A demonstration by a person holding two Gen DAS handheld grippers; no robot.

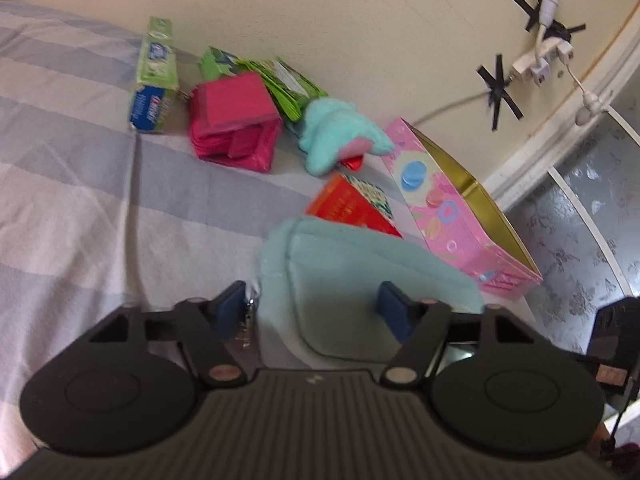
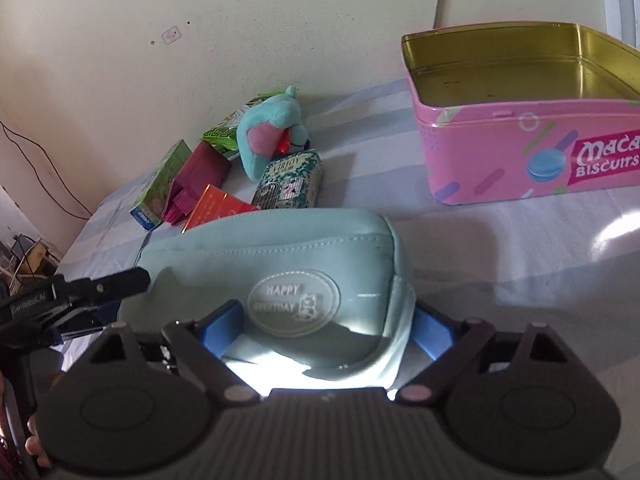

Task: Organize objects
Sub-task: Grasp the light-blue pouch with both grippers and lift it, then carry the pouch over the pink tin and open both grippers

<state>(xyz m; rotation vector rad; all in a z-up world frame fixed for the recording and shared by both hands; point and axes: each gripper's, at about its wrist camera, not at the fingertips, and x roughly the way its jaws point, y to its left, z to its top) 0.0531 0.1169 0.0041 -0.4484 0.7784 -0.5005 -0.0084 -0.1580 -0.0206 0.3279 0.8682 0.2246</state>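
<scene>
We see the left gripper (image 1: 310, 306) spread around one end of the mint pouch (image 2: 272, 256) | right gripper (image 2: 326, 326) spread around its other end | pouch lies on the striped bedsheet (image 1: 72, 168), near the open pink tin (image 2: 520, 152)

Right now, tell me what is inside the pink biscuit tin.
The pink biscuit tin has no lid on, and the right wrist view shows only its bare gold floor and walls. The strip of floor just behind its near wall is hidden.
</scene>
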